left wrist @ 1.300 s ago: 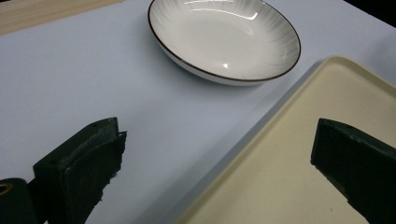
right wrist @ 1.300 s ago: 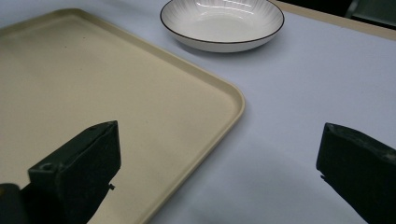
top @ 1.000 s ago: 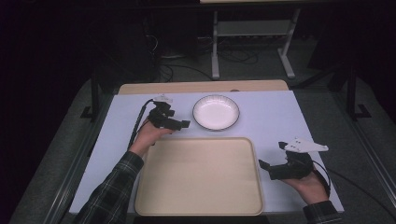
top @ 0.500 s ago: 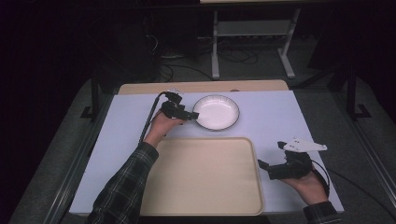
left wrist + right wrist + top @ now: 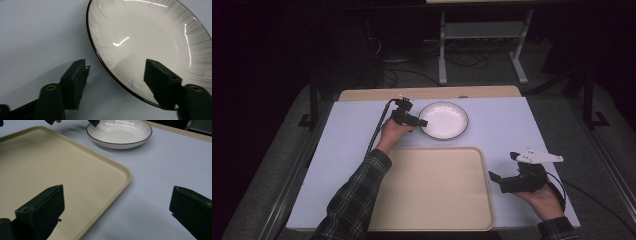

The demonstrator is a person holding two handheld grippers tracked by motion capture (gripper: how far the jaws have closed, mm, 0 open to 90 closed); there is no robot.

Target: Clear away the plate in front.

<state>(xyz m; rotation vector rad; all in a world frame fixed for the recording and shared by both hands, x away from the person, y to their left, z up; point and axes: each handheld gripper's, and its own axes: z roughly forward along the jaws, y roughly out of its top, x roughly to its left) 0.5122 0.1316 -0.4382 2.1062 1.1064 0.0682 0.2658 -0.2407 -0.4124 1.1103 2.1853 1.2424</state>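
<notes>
Your left gripper (image 5: 115, 75), jaws spread, straddles the bowl (image 5: 155, 45) rim at its nine o'clock edge; your right gripper (image 5: 502, 181) hangs spread, well apart.

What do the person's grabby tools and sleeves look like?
Both are black. The left gripper has blocky black jaws with brass-coloured screws, and a black cable trails from it. The right gripper carries a pale three-cornered plate on top. The person wears dark plaid sleeves.
</notes>
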